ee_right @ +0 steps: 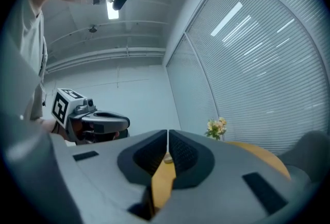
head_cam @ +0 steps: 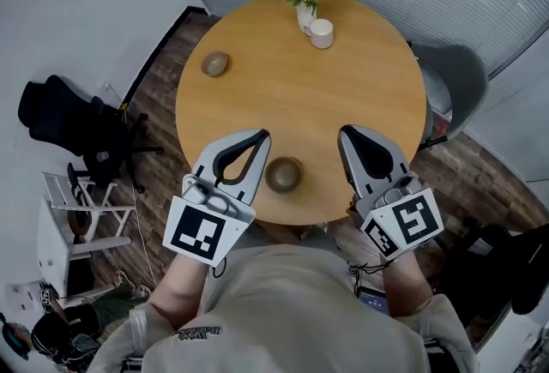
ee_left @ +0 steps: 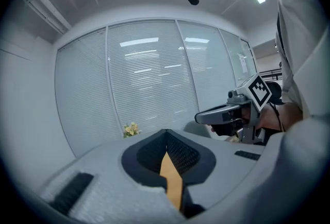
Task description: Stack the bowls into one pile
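My left gripper (head_cam: 262, 137) and right gripper (head_cam: 346, 133) both have their fingers closed, with nothing in them. One small round brown bowl (head_cam: 284, 175) sits by the near edge of the round wooden worktop (head_cam: 343, 88). It is between the grippers, just beside the left one and a bit behind its tips. The other brown bowl (head_cam: 215, 63) is well apart, by the far left edge. I think the left gripper is nearer to both.
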The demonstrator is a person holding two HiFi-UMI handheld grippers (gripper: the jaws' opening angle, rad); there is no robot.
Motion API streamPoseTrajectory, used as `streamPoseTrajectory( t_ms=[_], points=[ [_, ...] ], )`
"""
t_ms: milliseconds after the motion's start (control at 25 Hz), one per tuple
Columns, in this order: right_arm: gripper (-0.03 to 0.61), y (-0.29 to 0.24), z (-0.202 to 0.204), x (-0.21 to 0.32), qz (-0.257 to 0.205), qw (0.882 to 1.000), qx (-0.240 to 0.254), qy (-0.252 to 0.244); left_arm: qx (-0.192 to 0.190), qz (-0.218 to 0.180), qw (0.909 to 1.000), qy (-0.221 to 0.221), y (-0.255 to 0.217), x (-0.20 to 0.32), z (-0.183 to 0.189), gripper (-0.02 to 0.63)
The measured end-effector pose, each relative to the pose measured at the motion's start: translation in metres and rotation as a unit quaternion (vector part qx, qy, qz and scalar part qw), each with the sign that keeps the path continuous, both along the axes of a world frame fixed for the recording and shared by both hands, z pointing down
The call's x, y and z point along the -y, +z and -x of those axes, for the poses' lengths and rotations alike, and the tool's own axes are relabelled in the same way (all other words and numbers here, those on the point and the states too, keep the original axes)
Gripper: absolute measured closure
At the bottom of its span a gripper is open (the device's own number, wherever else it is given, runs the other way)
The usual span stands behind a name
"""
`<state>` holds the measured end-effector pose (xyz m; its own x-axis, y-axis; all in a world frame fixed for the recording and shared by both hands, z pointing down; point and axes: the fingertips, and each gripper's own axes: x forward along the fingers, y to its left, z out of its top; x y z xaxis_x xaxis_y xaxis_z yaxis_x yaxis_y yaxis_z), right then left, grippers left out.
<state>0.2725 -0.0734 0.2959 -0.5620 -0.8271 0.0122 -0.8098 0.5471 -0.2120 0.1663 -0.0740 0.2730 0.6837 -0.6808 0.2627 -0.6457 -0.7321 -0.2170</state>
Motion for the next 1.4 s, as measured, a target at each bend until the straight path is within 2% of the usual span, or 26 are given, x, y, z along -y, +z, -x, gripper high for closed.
streamPoseTrajectory(
  t_ms=[200, 400, 640, 1040, 1120, 1400],
  points=[
    [0.545, 0.005, 0.013, 0.009, 0.004, 0.999, -0.015, 0.031, -0.006, 0.001, 0.9996, 0.027, 0.004, 0.012, 0.017, 0.595],
    [0.545, 0.000, 0.054, 0.026, 0.002, 0.998, -0.034, 0.057, -0.024, -0.003, 0.9985, 0.049, -0.001, 0.035, 0.058, 0.595],
    [0.545, 0.005, 0.118, 0.050, 0.010, 0.997, -0.059, 0.056, -0.040, -0.006, 0.9979, 0.050, 0.001, 0.069, 0.121, 0.595],
    [0.545, 0.013, 0.235, 0.102, 0.018, 0.992, -0.115, 0.046, -0.069, 0.025, 0.9965, 0.040, 0.027, 0.120, 0.238, 0.595],
    [0.545, 0.006, 0.262, 0.109, 0.010, 0.989, -0.137, 0.050, -0.074, 0.029, 0.9958, 0.045, 0.026, 0.129, 0.263, 0.595],
    [0.545, -0.016, 0.342, 0.118, 0.009, 0.985, -0.147, 0.086, -0.078, 0.032, 0.9925, 0.089, 0.015, 0.147, 0.341, 0.595]
  ],
)
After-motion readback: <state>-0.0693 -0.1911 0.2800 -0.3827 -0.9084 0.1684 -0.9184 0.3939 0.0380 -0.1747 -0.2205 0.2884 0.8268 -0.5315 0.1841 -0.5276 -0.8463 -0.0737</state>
